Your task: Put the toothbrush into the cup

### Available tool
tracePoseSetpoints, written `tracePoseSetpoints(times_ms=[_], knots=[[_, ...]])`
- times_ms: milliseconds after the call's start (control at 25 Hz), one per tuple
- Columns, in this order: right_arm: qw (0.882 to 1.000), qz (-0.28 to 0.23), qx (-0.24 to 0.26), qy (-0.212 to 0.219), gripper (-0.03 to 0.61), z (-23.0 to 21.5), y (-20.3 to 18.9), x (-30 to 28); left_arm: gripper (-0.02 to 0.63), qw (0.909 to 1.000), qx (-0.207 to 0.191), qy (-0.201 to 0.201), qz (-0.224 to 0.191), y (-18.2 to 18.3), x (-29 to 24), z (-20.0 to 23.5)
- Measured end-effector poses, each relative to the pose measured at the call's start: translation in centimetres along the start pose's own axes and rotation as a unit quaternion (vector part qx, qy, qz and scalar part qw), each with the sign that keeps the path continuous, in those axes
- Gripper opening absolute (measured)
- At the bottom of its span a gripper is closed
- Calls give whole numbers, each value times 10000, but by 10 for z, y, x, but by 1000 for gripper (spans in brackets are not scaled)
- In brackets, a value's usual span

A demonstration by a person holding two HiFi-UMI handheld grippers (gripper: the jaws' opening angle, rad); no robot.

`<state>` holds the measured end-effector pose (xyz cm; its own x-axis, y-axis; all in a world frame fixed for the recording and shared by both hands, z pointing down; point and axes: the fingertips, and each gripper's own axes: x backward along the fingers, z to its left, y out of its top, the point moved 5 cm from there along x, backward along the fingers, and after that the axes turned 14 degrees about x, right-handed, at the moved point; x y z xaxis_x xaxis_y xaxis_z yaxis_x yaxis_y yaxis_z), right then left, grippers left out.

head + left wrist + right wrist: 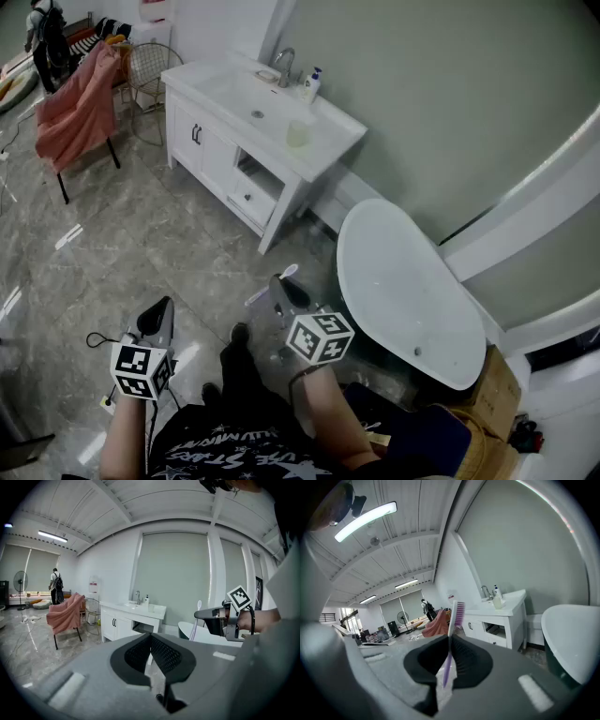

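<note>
A: Toothbrush (450, 632), where is it sitting?

B: It is standing upright between the jaws of the right hand-held gripper (450, 639). The jaws are clenching on its neck. The purple handle is hanging below the pads and the bristle head is rising above them.

A: And the cup (298, 134)?

B: It is standing on the white tabletop (337, 127), near the front right corner and just right of the sink (246, 97). Pale and see-through. I cannot tell whether anything is in it.

A: Gap between brush and cup?

B: They are well apart. The gripper is hovering over the grey floor (141, 244), between the cabinet and the tub (403, 281), and pointing roughly toward the cabinet.

A: Left hand-held gripper (151, 639)?

B: Its jaws are meeting at the tips and gripping nothing. It is hanging low at the person's left side, further from the cabinet than the right one.

A: What else is lying around the cup?

B: A tap (284, 64) is standing behind the sink. A white bottle (310, 86) with a blue top is standing beside the tap, behind the cup. One cabinet drawer is sitting pulled out, below the cup.

A: Further out?

B: A chair (80, 108) draped in pink cloth is standing left of the cabinet. A person (56, 585) with a backpack is standing far back in the room, near a fan.
</note>
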<state>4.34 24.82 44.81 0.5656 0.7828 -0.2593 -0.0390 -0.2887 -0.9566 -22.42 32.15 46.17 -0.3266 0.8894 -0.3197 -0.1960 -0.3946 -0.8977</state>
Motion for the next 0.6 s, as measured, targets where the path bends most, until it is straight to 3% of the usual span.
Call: tracePoseSetpoints(times_ms=[600], knots=[[10000, 1, -8, 56, 25, -25, 9, -36, 9, 10000, 44, 79, 24, 14, -36, 13]])
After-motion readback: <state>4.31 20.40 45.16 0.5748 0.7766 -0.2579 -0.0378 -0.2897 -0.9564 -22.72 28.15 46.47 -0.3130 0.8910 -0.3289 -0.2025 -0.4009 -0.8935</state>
